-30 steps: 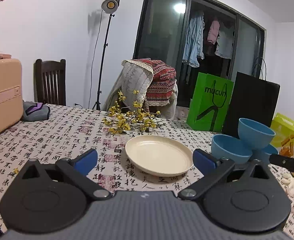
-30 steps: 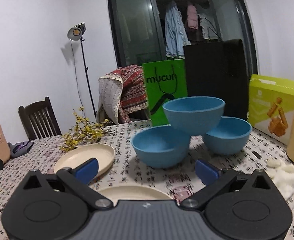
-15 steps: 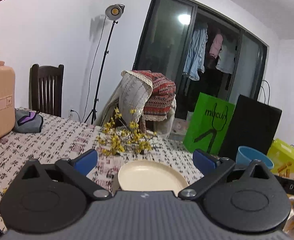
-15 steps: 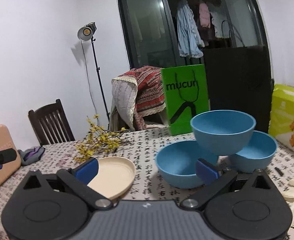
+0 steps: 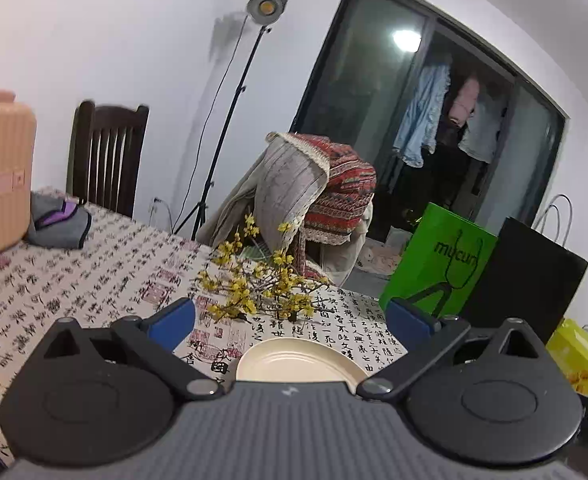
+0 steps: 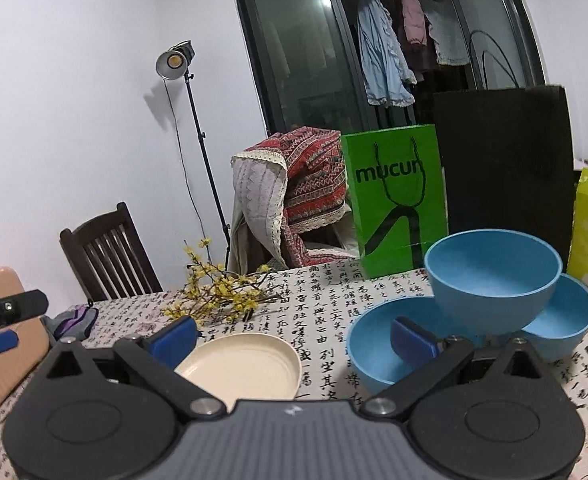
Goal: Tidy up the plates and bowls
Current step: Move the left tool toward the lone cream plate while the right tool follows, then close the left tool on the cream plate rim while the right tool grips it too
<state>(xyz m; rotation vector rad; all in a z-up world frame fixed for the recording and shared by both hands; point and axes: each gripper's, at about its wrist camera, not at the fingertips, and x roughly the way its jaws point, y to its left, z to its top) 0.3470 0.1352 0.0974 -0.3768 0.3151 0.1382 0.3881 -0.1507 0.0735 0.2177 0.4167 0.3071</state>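
Left tool (image 5: 289, 318) and right tool (image 6: 294, 340): both spread wide, holding nothing. Cream plate (image 6: 241, 366) lay on the surface (image 6: 322, 288) beside three blue bowls (image 6: 494, 276), one perched atop two.

**Right gripper hanging wide over plate and bowls**

The right gripper (image 6: 291, 334) is hovering with jaws spread, holding nothing. A cream plate (image 6: 241, 364) is lying on the tablecloth (image 6: 326, 300). One blue bowl (image 6: 494, 276) is resting atop two others (image 6: 378, 344) near the far edge.
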